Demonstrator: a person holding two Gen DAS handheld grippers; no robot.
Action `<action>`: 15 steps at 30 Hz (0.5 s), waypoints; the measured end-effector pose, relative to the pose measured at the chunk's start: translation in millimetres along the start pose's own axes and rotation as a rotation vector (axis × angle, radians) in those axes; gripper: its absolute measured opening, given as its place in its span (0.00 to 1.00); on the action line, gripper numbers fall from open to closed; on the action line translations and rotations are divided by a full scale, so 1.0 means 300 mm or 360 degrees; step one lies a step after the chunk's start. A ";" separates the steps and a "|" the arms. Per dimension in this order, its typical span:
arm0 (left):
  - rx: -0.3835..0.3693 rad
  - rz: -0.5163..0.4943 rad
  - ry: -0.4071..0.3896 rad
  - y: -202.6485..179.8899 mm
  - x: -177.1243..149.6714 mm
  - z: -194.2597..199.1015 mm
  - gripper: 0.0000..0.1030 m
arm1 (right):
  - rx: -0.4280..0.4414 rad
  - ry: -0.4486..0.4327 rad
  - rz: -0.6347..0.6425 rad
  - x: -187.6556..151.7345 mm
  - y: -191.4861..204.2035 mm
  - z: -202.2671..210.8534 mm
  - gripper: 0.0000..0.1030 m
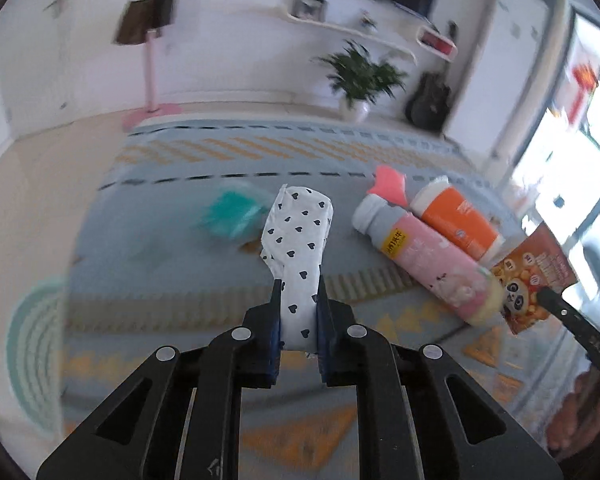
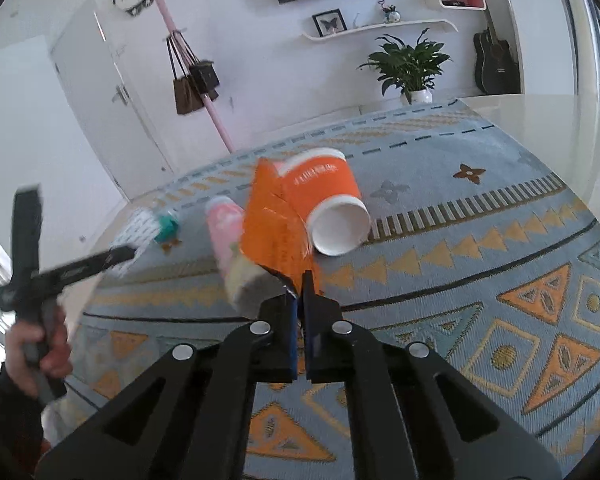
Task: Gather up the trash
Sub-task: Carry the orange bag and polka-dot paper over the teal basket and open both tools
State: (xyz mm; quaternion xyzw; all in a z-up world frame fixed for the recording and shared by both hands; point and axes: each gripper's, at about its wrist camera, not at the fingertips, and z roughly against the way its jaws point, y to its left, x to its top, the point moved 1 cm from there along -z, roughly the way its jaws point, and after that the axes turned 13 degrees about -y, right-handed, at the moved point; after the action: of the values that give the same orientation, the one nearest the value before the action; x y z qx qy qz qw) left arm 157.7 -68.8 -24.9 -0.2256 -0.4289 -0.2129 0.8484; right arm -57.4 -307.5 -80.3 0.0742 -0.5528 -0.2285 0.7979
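My left gripper is shut on a white wrapper with black hearts and holds it above the rug. My right gripper is shut on an orange snack packet, which shows its panda print in the left wrist view. On the rug lie a pink bottle, an orange paper cup on its side, a pink scrap and a blurred teal wrapper. The cup, the bottle and the teal wrapper also show in the right wrist view.
A patterned blue and orange rug covers the floor. A potted plant, a guitar and a pink coat stand with bags stand along the far wall. A white door is at the left.
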 end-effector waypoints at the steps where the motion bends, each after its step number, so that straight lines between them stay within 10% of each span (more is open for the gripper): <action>1: 0.0015 0.0053 -0.0025 0.028 -0.003 0.055 0.12 | 0.0023 -0.0015 0.0002 0.013 0.022 0.020 0.01; 15: 0.0266 0.0446 -0.0238 0.413 -0.131 0.445 0.12 | 0.0530 0.0081 0.0269 -0.005 0.609 -0.012 0.01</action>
State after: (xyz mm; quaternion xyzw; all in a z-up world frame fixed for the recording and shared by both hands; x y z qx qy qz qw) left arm 120.9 113.2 -11.2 -0.2271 -0.4714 -0.0390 0.8513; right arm -3.0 -145.7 -15.0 0.1643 -0.5668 -0.0641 0.8048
